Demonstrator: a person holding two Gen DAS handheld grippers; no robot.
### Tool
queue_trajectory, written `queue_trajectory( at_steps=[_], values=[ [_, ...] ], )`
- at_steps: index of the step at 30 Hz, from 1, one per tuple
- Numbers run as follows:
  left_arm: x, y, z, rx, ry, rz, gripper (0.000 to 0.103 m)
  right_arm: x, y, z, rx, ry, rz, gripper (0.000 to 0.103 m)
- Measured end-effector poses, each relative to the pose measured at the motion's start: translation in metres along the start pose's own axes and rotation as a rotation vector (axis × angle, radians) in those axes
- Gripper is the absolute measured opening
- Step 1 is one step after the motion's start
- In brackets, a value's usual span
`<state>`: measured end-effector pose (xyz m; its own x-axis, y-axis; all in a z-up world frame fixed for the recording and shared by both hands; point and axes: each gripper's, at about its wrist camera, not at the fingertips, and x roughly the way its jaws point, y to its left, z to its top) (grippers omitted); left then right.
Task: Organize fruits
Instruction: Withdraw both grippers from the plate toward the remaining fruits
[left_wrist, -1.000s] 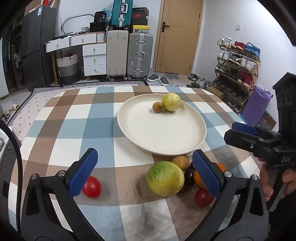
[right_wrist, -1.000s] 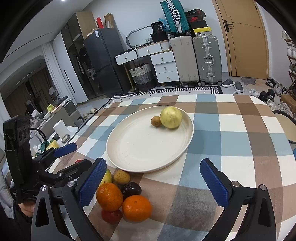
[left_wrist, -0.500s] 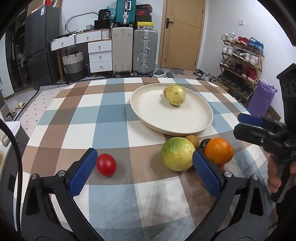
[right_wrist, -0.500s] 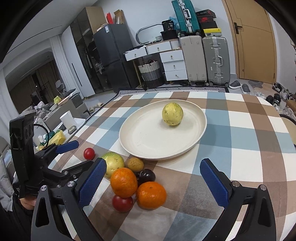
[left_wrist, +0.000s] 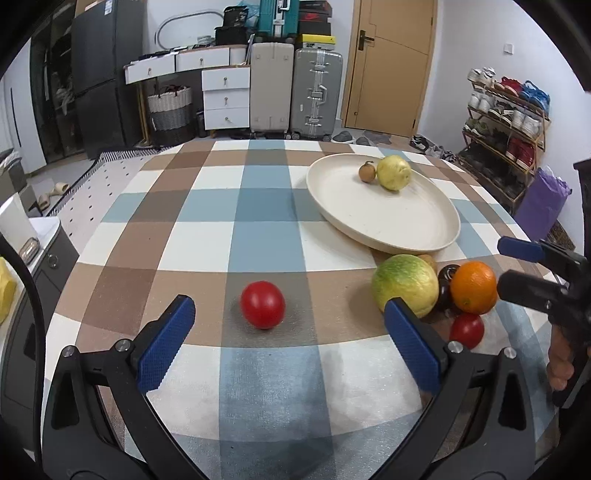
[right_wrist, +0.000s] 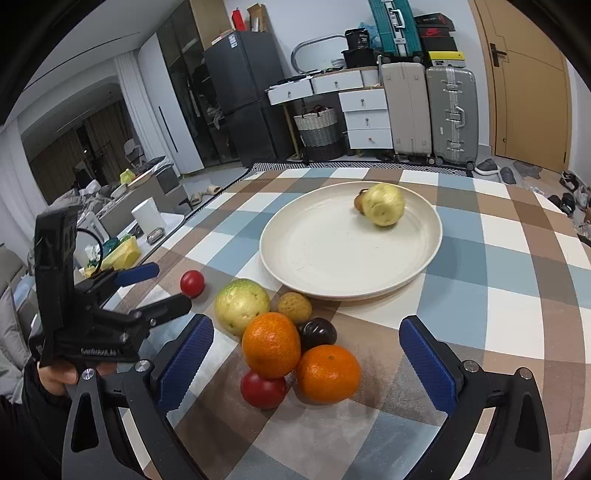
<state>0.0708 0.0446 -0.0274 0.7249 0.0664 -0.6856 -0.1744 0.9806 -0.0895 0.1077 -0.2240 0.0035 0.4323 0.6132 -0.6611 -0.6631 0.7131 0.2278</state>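
1. Since a second ago, my left tool (left_wrist: 284, 332) has swung left off the green-yellow fruit (left_wrist: 405, 285); the small round red tomato (left_wrist: 262, 304) now sits centred, alone on the checked tabletop (left_wrist: 266, 206).
2. Smooth, soft, likely rolls; I'd pinch gently across its middle.
3. Both tools gape wide, empty; right tool (right_wrist: 306, 354) frames the fruit pile.
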Motion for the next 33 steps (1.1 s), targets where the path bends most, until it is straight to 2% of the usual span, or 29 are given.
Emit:
queue_trajectory(
  at_steps=[11,13,17,21,25,27,33],
  values=[
    [0.02,0.015,0.001,-0.072,0.067,0.009,0.102,0.009,0.009,-0.005,-0.028,0.046,0.014,0.102],
    [0.022,0.016,0.001,-0.077,0.073,0.007,0.102,0.011,0.01,-0.006,-0.038,0.056,0.018,0.099],
    [0.023,0.016,0.001,-0.082,0.077,0.016,0.102,0.014,0.013,-0.008,-0.051,0.073,0.028,0.086],
    [0.026,0.018,0.001,-0.088,0.087,0.015,0.102,0.016,0.015,-0.009,-0.073,0.077,0.018,0.076],
    [0.025,0.018,0.001,-0.093,0.086,0.012,0.102,0.015,0.013,-0.009,-0.067,0.075,0.021,0.072],
    [0.027,0.019,0.001,-0.095,0.091,0.013,0.102,0.014,0.013,-0.008,-0.066,0.073,0.025,0.067],
    [0.026,0.018,0.001,-0.092,0.091,0.014,0.102,0.009,0.018,-0.007,-0.088,0.048,0.036,0.066]
  ],
)
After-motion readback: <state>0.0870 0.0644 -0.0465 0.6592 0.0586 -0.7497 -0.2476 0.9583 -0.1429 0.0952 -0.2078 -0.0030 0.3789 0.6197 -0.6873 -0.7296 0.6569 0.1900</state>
